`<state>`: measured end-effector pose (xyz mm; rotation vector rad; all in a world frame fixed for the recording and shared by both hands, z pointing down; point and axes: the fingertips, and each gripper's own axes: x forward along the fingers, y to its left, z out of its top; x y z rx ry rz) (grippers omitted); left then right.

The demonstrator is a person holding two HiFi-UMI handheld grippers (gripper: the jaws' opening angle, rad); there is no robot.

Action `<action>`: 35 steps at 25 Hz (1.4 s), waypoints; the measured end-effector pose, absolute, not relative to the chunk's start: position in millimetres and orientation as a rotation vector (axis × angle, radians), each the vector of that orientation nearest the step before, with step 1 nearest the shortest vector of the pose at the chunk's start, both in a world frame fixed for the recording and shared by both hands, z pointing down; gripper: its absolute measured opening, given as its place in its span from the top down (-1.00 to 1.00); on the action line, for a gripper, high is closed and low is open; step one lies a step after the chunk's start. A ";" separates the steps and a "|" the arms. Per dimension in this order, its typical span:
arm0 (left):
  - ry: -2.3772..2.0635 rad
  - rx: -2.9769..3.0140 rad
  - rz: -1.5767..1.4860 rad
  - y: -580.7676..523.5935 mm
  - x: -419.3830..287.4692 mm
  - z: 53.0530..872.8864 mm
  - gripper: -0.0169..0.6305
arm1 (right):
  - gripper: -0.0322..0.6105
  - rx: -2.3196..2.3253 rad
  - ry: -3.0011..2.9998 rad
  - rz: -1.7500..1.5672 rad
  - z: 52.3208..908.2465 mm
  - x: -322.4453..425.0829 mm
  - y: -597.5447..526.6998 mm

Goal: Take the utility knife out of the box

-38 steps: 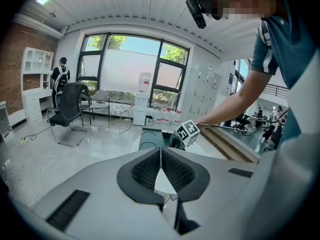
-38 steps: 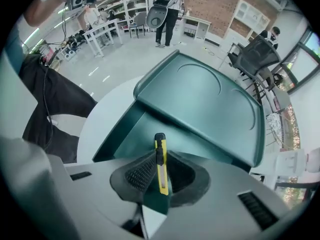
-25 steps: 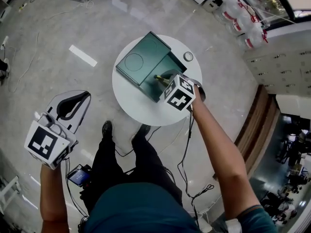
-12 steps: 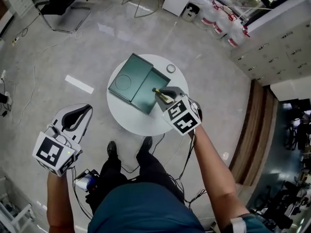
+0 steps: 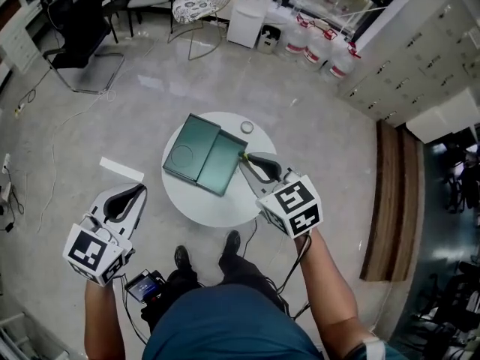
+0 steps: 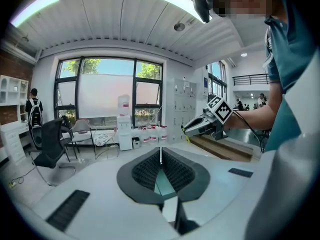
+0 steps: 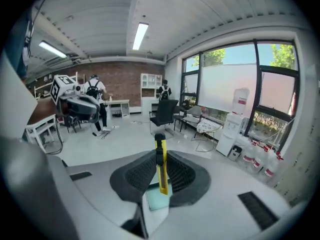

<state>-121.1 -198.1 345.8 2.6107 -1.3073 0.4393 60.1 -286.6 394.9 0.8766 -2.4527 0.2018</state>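
Observation:
The open green box (image 5: 201,158) lies on the round white table (image 5: 217,205), its lid folded out to the left. My right gripper (image 5: 244,158) hangs above the box's right edge, shut on the yellow utility knife (image 5: 241,156). In the right gripper view the knife (image 7: 161,166) stands upright between the black pads, its dark tip sticking out past them. My left gripper (image 5: 139,190) is held left of the table, over the floor, shut with nothing in it. In the left gripper view its pads (image 6: 150,170) meet at a thin line.
A small round object (image 5: 247,127) sits at the table's far edge. Office chairs (image 5: 82,43), a wire chair (image 5: 196,6) and several water bottles (image 5: 315,47) stand beyond. A white strip (image 5: 120,169) lies on the floor. The person's feet (image 5: 232,242) are near the table.
My right gripper has lifted up and away from the box with the knife in it, rolling as it rose. The left gripper has also risen. The table now looks farther below.

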 end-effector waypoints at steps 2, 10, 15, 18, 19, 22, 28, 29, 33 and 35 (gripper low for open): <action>-1.299 2.627 0.442 -198.3 -116.7 334.8 0.86 | 0.65 0.924 -2.494 0.216 372.2 65.5 -282.7; -1.243 2.719 0.443 -192.4 -91.2 302.9 0.86 | 0.65 1.072 -2.653 0.281 301.0 90.1 -253.1; -1.215 2.751 0.456 -178.8 -72.3 288.0 0.86 | 0.65 1.155 -2.743 0.348 267.7 112.0 -226.4; -1.188 2.781 0.449 -171.5 -62.0 280.3 0.86 | 0.65 1.207 -2.797 0.381 251.0 124.5 -211.9; -1.177 2.793 0.444 -170.0 -59.7 277.9 0.86 | 0.65 1.234 -2.807 0.377 246.0 128.3 -208.1; -1.170 2.788 0.447 -167.4 -58.1 267.4 0.86 | 0.65 1.303 -2.815 0.352 231.9 134.3 -196.3; -1.158 2.788 0.469 -158.4 -58.6 261.1 0.86 | 0.65 1.348 -2.796 0.328 222.3 137.1 -175.9; -1.151 2.795 0.466 -156.6 -56.2 262.7 0.86 | 0.65 1.352 -2.791 0.327 224.1 139.2 -173.8; -1.137 2.815 0.453 -150.6 -52.6 268.5 0.86 | 0.65 1.358 -2.782 0.318 230.3 142.5 -167.3; -1.132 2.820 0.440 -148.6 -51.6 268.5 0.86 | 0.65 1.357 -2.779 0.315 231.8 143.0 -165.7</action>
